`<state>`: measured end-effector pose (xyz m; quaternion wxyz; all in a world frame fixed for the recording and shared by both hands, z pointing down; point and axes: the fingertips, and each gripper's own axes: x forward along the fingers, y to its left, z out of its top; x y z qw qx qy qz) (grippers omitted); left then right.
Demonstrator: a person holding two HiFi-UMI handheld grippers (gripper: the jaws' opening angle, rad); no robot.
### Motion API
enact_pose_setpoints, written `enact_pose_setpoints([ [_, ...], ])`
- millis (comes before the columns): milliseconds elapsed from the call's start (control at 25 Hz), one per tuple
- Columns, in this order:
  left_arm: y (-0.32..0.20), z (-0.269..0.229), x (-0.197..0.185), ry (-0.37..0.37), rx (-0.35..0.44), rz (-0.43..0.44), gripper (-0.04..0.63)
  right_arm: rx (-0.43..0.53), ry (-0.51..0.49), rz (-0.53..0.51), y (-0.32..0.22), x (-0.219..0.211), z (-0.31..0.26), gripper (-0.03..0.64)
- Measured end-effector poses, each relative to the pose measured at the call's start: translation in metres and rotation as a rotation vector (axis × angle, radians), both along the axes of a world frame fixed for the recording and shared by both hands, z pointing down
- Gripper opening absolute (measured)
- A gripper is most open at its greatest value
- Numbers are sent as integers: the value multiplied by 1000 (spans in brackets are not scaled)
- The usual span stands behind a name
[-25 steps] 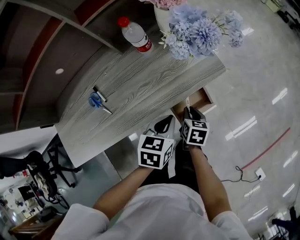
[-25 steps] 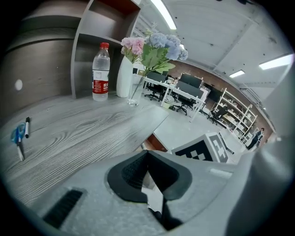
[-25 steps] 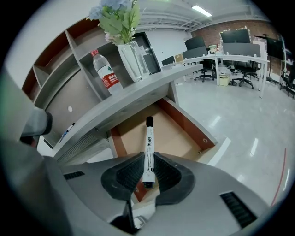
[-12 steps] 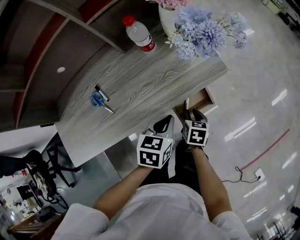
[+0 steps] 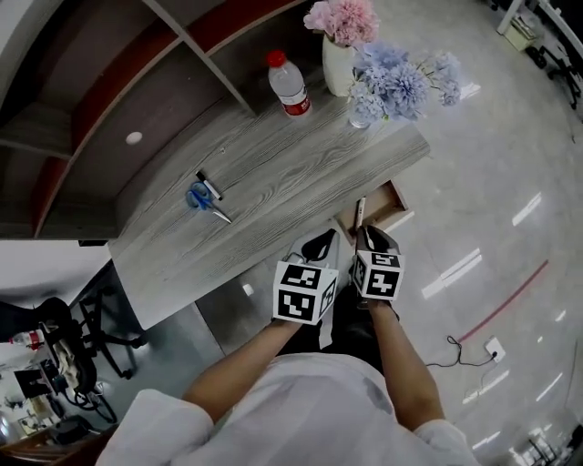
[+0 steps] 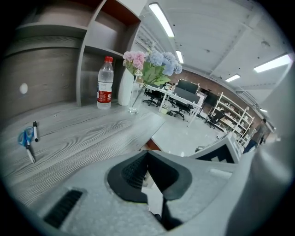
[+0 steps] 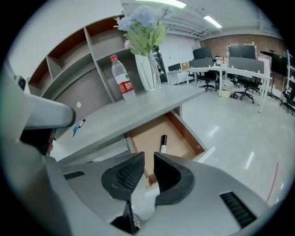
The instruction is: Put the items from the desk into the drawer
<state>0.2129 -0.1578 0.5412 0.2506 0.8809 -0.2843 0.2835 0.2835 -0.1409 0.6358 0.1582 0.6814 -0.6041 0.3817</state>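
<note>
A person stands at a grey wood-grain desk [image 5: 273, 173] with a gripper in each hand, both held low in front of the desk's near edge. The left gripper [image 6: 148, 156] has its jaws drawn in until the tips meet, with nothing between them. The right gripper [image 7: 148, 161] shows a narrow gap between its jaws and also holds nothing. It hangs above the open drawer [image 7: 143, 138].

Inside the drawer, which juts out from under the desk's right end [image 5: 393, 196], a black-and-white marker [image 7: 163, 144] lies on the brown bottom. It sits clear of both grippers.

On the desktop, blue-handled scissors [image 5: 202, 198] lie toward the left side, with a second marker [image 5: 209, 185] just beside them. Both are well apart from the grippers. A water bottle [image 5: 289, 84] with a red cap and red label stands at the back of the desk. To its right are a white vase of pink flowers [image 5: 342, 18] and a glass vase of blue flowers [image 5: 401, 77]. Shelving rises behind the desk, and the left gripper view shows office chairs and tables across the room.
</note>
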Motion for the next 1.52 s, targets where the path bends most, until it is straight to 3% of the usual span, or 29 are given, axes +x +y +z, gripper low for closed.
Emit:
enact_pose_setpoints([
  [840,11,-73,-48,145,131,-2,5,301,102,-112,5,-84,-166,20],
  [1120,19,-89,-83,178,169,-10,5,352,102,-151,13,-121,-194,2],
  [1520,24,-94,-137,170,181,-46,5,391,100,-168,18,-166,-204,2],
])
